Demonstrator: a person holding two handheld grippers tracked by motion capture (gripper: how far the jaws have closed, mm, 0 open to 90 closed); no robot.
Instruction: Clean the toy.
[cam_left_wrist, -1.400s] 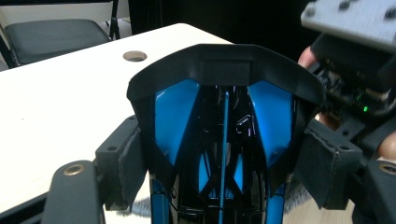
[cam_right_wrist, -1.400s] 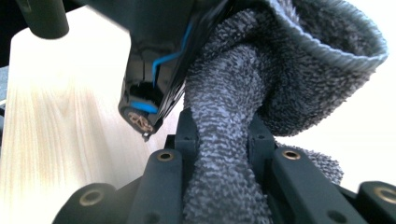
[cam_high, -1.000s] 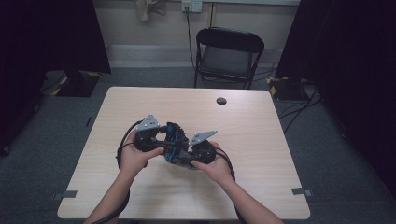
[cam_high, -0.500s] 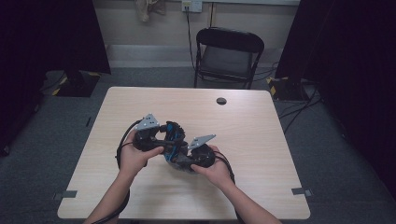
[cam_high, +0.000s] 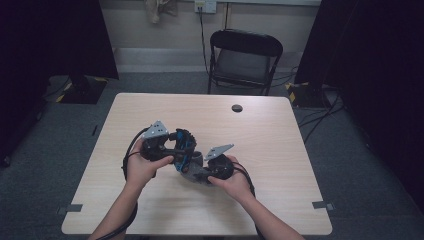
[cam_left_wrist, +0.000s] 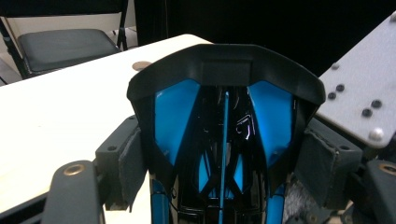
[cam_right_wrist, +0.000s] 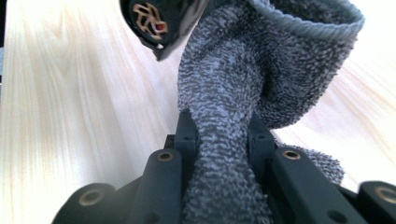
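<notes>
The left gripper (cam_left_wrist: 219, 154) is squeezing a shiny black and blue plastic shoe-shaped thing (cam_left_wrist: 224, 135), pointing away over the table. The right gripper (cam_right_wrist: 219, 135) is pinching a fuzzy grey sock (cam_right_wrist: 261, 70) stretching forward.

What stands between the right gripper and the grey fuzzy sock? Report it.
Nothing visible: the right gripper is shut directly on the grey fuzzy sock. The glossy black-and-blue plastic piece, clamped in the left gripper, sits by the sock farther up, beyond the jaws.

No readable text, label or number — none legible anywhere.
</notes>
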